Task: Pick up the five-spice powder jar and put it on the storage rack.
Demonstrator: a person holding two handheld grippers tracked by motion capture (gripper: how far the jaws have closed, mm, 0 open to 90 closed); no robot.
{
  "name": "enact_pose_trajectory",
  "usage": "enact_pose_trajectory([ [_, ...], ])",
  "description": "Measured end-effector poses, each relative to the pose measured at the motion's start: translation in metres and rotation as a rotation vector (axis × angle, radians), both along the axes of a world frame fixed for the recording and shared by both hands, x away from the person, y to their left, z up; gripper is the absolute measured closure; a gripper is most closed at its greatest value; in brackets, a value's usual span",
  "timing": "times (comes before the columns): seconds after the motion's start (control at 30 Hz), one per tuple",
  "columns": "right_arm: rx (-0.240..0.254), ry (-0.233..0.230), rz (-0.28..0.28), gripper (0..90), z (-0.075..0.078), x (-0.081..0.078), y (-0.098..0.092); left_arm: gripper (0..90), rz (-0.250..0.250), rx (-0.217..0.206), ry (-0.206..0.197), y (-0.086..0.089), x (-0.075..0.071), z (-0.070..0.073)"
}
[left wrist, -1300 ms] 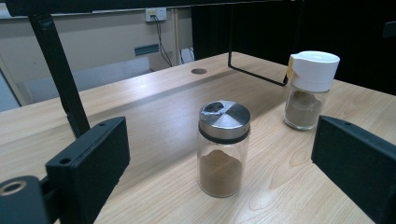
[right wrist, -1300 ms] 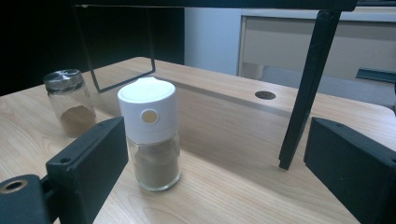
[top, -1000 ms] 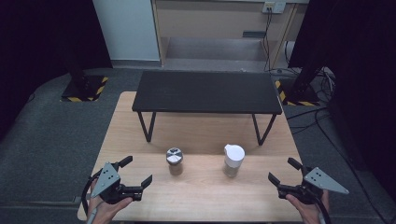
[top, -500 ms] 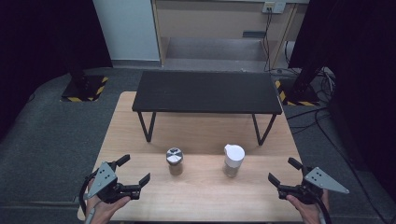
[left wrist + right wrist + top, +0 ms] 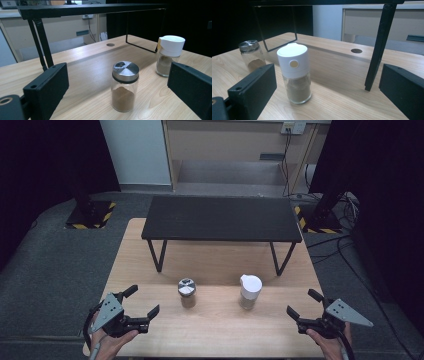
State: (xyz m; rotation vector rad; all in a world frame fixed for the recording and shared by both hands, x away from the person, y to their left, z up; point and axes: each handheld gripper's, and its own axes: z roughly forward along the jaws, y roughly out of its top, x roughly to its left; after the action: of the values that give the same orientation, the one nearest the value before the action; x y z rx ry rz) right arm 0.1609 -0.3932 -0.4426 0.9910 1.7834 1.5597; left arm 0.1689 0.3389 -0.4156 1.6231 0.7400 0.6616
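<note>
A glass jar with a metal lid [image 5: 187, 292] [image 5: 124, 87] holds brown powder and stands upright mid-table. To its right stands a glass jar with a white cap [image 5: 250, 291] [image 5: 294, 75], also upright. My left gripper [image 5: 144, 300] is open near the table's front left corner, pointing at the metal-lid jar from a short way off. At the front right, my right gripper [image 5: 303, 303] is open and faces the white-cap jar. Its jaws have just been opening, with nothing between them.
A low black bench [image 5: 222, 217] on thin metal legs stands across the far half of the wooden table [image 5: 220, 330]. A round cable hole [image 5: 356, 51] sits under it. Grey floor and cables surround the table.
The right gripper's jaws stand a little wider than a second ago. Both hands and both jars have kept their places.
</note>
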Motion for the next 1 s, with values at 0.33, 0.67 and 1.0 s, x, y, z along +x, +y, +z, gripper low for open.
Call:
enact_pose_trajectory([
  [0.33,0.002,0.003,0.001,1.6,-0.001,0.001,0.0,2.4,-0.036,0.018,-0.001,-0.002,0.003,0.007],
  [0.67,-0.001,0.003,-0.001,2.0,0.0,0.001,0.0,2.0,-0.104,0.038,0.017,0.003,0.009,0.028],
  [1.0,0.0,0.001,-0.002,2.1,0.0,0.0,0.001,1.9,-0.168,0.083,0.044,0.011,0.026,0.058],
])
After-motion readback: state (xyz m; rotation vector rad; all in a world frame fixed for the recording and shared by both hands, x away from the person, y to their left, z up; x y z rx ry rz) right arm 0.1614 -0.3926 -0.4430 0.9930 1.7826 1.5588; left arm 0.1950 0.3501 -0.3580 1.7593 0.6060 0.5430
